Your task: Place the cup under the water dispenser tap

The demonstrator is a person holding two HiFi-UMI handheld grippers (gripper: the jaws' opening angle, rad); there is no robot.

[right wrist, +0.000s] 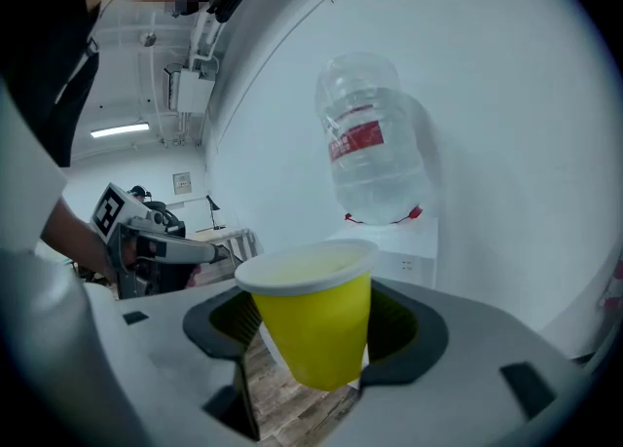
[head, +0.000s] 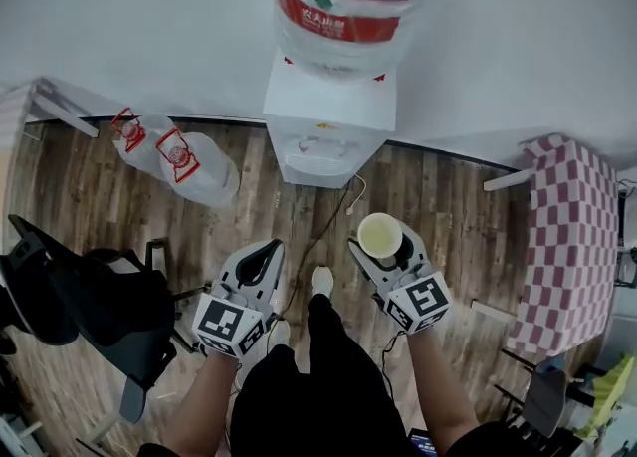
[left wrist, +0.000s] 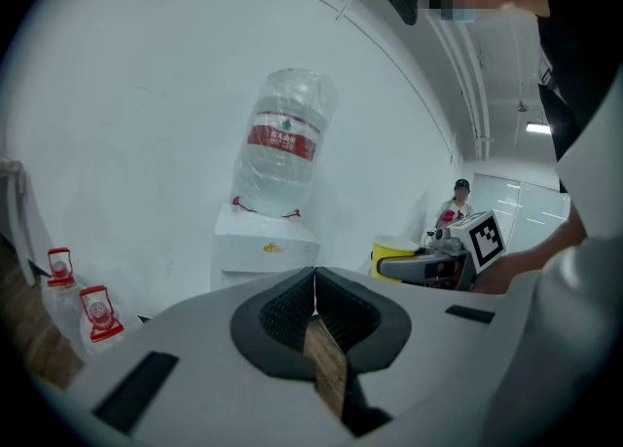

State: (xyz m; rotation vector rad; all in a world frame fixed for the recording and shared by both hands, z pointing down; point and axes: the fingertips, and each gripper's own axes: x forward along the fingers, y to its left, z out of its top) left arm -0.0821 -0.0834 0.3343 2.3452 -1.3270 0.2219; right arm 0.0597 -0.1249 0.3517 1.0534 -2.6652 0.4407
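Wooden floor (head: 90, 196) | right gripper (head: 382, 244) — outstretched toward dispenser (head: 323, 126), clasping cup (right wrist: 316, 323)

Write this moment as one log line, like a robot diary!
right gripper: holding yellow cup | left gripper: shut, empty | water dispenser: ahead, cup not yet under tap

Bright, even indoor light, soft shadows; both gripper views bulge fisheye-like with dark vignetted corners

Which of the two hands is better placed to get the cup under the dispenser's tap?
The right. The right gripper holds the yellow cup upright between its jaws, with the water dispenser straight ahead. The left gripper has its jaws together and empty.
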